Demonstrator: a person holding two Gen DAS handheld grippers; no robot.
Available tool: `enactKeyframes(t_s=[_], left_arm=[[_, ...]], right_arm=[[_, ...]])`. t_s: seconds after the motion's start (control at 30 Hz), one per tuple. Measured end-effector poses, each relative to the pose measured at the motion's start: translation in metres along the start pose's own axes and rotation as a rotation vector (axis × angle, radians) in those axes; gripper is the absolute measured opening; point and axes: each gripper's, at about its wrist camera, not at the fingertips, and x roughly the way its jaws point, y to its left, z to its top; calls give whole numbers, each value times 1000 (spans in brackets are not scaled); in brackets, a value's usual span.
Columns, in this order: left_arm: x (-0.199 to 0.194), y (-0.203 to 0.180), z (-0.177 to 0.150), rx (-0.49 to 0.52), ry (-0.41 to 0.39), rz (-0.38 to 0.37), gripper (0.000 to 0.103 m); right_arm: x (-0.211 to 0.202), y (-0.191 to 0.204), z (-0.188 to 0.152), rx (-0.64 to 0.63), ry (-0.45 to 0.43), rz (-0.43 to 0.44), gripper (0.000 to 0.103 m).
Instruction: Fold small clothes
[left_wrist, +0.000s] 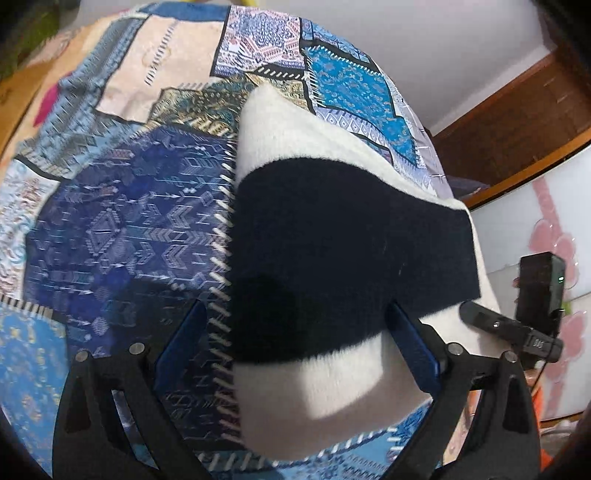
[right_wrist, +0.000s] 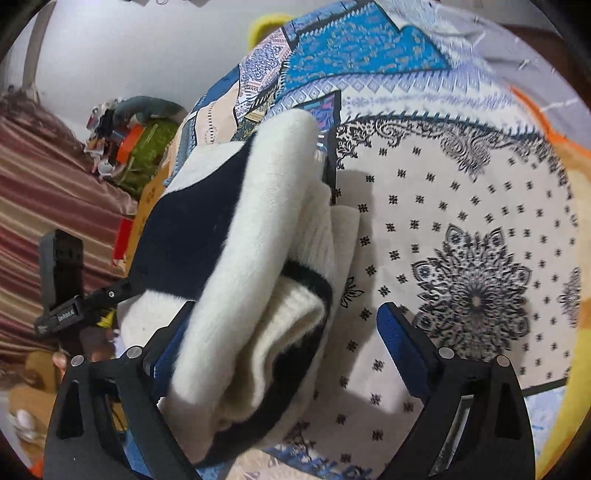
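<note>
A fuzzy white garment with a wide dark navy band (left_wrist: 343, 236) lies folded in thick layers on the patterned bedspread (left_wrist: 122, 229). My left gripper (left_wrist: 295, 328) is open, its blue pads wide apart astride the garment's near left edge. In the right wrist view the folded layers (right_wrist: 251, 280) show edge-on, stacked. My right gripper (right_wrist: 280, 332) is open, its left pad against the garment's side and its right pad over bare bedspread (right_wrist: 461, 240). Each view shows the other gripper at the garment's far side (left_wrist: 517, 332), (right_wrist: 81, 306).
The bedspread is a patchwork of blue, beige and white printed panels. A wooden door frame (left_wrist: 517, 122) and a pink-flowered panel (left_wrist: 546, 229) stand at the right. A striped maroon fabric (right_wrist: 48, 173) and clutter (right_wrist: 122, 144) lie left of the bed.
</note>
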Motion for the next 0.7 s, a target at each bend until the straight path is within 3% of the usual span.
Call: enactKeyframes(t_s=[0.3, 0.5, 0.7], left_arm=[[24, 5, 12, -98, 79, -138, 99], [27, -2, 15, -97, 90, -161, 98], [20, -1, 13, -110, 89, -200, 89]], right_arm=[[10, -5, 5, 40, 22, 85, 96], [17, -8, 7, 53, 28, 134, 95], [13, -5, 6, 56, 29, 147, 73]])
